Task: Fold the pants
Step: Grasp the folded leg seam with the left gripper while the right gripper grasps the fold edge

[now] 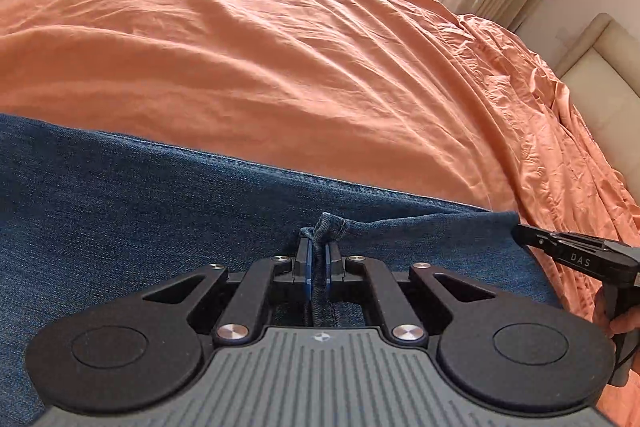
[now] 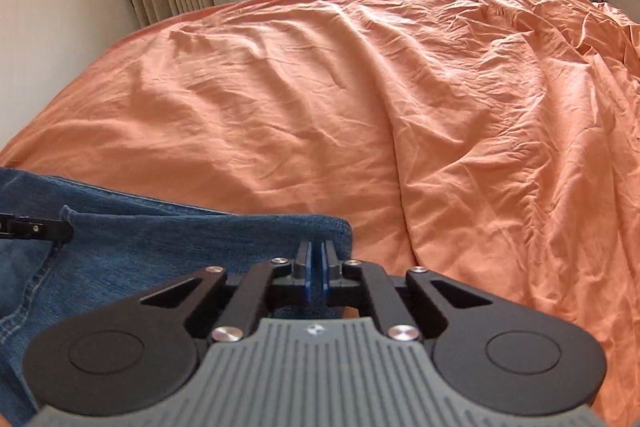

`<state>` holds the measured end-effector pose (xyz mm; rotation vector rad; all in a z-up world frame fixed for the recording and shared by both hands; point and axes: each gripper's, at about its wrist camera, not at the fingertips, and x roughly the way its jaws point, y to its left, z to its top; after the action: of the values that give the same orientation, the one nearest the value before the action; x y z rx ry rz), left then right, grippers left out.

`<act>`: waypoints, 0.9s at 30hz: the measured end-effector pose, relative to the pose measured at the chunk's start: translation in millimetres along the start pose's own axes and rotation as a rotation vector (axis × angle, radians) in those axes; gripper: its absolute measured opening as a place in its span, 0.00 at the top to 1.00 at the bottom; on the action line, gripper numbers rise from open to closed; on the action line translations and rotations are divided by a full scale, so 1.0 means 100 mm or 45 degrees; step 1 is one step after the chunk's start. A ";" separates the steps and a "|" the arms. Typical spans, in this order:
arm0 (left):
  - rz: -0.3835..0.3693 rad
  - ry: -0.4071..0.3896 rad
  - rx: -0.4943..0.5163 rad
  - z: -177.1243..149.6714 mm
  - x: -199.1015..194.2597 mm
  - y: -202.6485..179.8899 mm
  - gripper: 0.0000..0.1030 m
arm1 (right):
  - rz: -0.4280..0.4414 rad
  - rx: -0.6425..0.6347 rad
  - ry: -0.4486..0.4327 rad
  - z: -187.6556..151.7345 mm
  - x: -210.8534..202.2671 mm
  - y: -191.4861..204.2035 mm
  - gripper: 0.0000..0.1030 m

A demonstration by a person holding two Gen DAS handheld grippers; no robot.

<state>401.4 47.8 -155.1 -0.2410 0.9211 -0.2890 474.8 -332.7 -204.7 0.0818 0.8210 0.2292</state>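
While the blue denim pants (image 1: 160, 195) lie on the orange-sheeted bed (image 1: 280, 47), left gripper (image 1: 318, 255) and right gripper (image 2: 318, 259) jaws each pinch their edge.

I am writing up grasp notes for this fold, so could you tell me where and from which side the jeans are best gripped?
Grip the jeans along their far edge, coming in low from the near side. The denim lies flat on the orange sheet, so only an edge offers a pinchable ridge. The left gripper pinches a bunched seam there; the right gripper clamps the corner.

Coarse denim pants (image 1: 140, 187) on creased, seemingly cotton matt orange sheet (image 1: 280, 47).
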 end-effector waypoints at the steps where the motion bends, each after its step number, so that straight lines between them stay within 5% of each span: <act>1: 0.000 0.006 -0.012 0.02 0.03 0.02 0.94 | -0.005 0.000 0.021 -0.01 0.08 -0.01 1.00; 6: 0.000 0.025 -0.035 0.02 0.07 0.03 0.91 | -0.011 -0.004 0.049 -0.01 0.12 -0.01 1.00; 11: 0.020 0.003 -0.044 -0.03 -0.18 -0.02 0.79 | 0.033 -0.067 0.043 -0.10 -0.34 0.11 0.96; 20: 0.002 0.025 0.103 -0.53 -0.64 -0.38 0.79 | 0.082 -0.161 0.031 -0.79 -1.14 0.42 0.96; 27: 0.094 0.108 0.122 -0.82 -0.49 -0.36 0.78 | 0.023 -0.177 0.063 -1.18 -1.04 0.48 0.96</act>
<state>301.9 24.2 -155.2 -0.1069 0.9949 -0.2757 312.0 -312.1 -202.7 -0.0475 0.8513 0.3055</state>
